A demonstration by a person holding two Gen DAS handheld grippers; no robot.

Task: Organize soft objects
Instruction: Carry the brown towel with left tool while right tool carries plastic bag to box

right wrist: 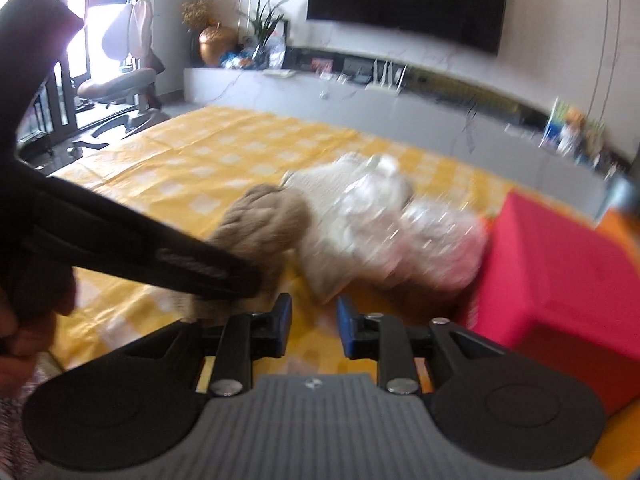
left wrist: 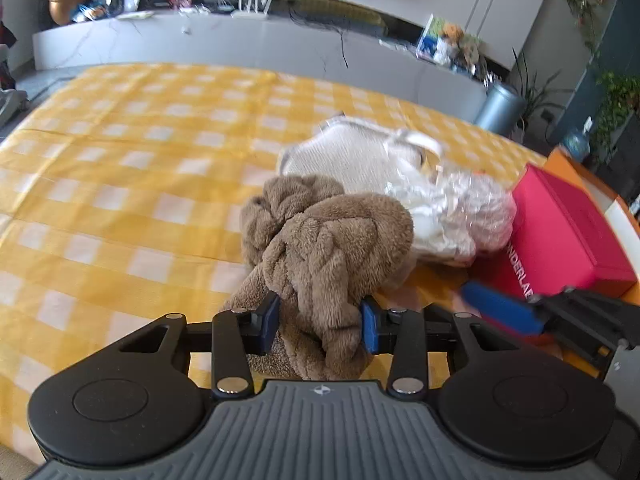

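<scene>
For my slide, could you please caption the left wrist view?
Left gripper jaws closed on a brown plush towel over a yellow checked cloth.

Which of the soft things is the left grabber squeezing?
The fluffy brown towel. The left gripper pinches it between its blue fingers. The white knitted cloth and the crinkly plastic-wrapped bundle lie behind it, untouched.
</scene>
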